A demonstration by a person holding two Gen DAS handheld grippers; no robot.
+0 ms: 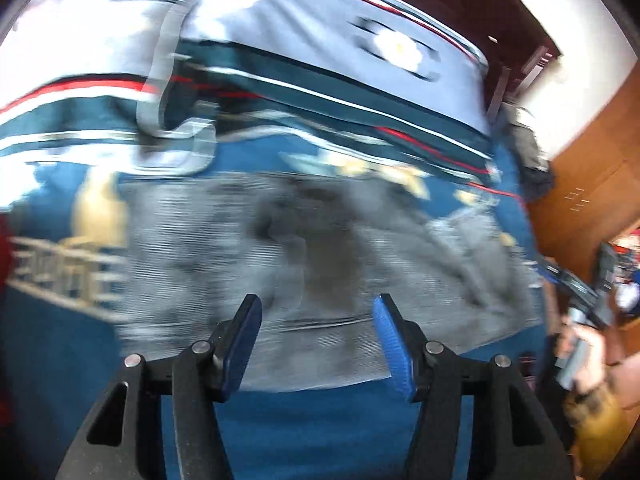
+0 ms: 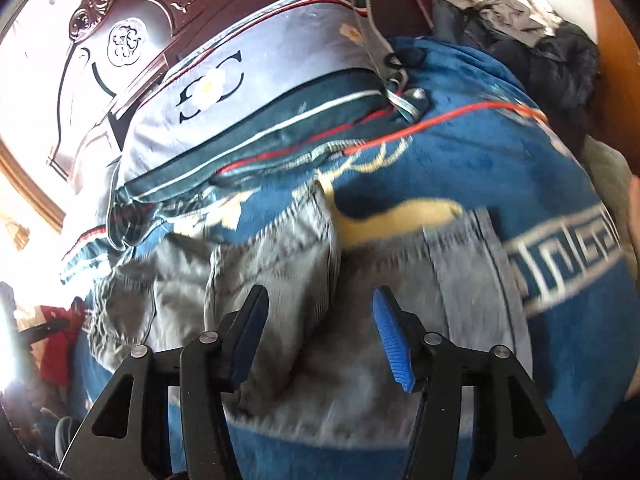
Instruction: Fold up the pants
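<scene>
So the grey corduroy pants [image 2: 280, 280] are lying bunched up on the blue blanket [image 2: 480, 152], just below the striped pillow [image 2: 256, 92] that's leaning on the carved headboard [image 2: 132, 12]. Left gripper [image 1: 316, 312] and right gripper [image 2: 320, 304] are both hovering over the pants, fingers [image 2: 390, 340] standing apart with nothing pinched between them.

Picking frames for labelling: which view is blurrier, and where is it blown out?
Left wrist view: heavy motion smear over the grey pants and pillow, glare top right. Right wrist view: sharper, the pants only mildly smeared, overexposed at the left edge by the headboard.
</scene>
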